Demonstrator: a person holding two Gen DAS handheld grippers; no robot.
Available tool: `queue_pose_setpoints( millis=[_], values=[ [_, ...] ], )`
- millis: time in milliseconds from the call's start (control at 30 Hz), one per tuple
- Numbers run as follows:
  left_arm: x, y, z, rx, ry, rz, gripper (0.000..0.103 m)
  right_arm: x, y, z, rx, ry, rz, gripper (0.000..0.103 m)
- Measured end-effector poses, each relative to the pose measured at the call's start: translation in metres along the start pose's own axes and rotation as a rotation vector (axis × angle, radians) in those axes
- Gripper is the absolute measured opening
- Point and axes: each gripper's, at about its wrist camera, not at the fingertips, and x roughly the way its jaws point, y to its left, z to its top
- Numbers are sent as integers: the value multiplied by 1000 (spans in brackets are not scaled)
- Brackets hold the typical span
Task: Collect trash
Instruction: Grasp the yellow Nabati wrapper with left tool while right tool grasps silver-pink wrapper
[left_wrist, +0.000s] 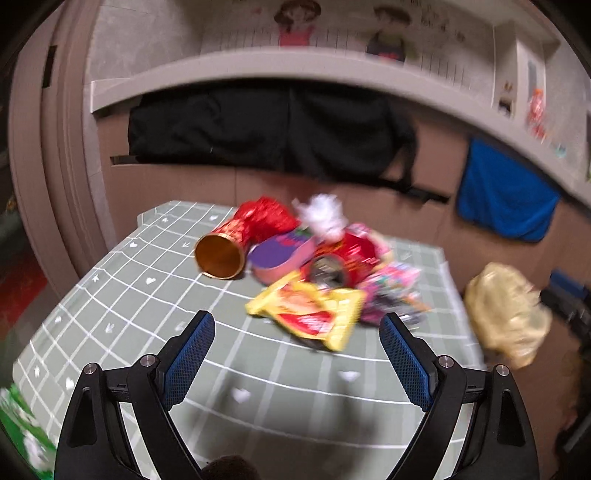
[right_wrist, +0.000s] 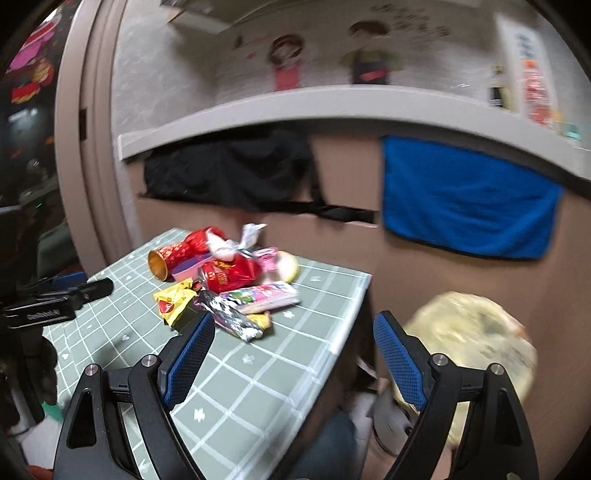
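since the trash sits heaped at the far middle of the green gridded tablecloth (left_wrist: 110, 325), both tools can work one spot. a pale yellow bag (right_wrist: 476, 332) waits off the table's right edge, probably to receive it. the left gripper (left_wrist: 297, 325) and right gripper (right_wrist: 293, 325) hover spread, empty, nearest the yellow snack wrapper (left_wrist: 314, 314).

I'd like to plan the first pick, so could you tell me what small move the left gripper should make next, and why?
Probably ease the left gripper forward and down onto the yellow wrapper. Its jaws are open and empty, and that wrapper is the nearest piece of the trash pile, lying flat on the green checked tablecloth just ahead of the fingertips.
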Motion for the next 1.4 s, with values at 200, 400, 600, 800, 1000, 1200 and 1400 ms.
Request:
queue_pose_setpoints(
  millis=[200,400,600,800,1000,1200,1400],
  values=[
    [65,20,-2,-144,180,-96,90,75,4,8,-51,27,-5,85],
    [104,24,7,-294,260,-167,82,122,-8,-3,-5,111,1,85],
    [133,29,9,-444,280,-126,75,144,-17,-19,54,155,11,84],
    [144,36,11,-451,300,-66,73,148,-14,-20,34,148,-6,84],
    [156,48,14,-437,298,-137,55,146,-5,-19,17,147,55,84],
    [141,60,10,-330,242,-132,30,151,18,-21,-64,221,154,83],
    [114,60,-6,-198,247,-187,30,171,43,-22,-111,267,202,81]
  ],
)
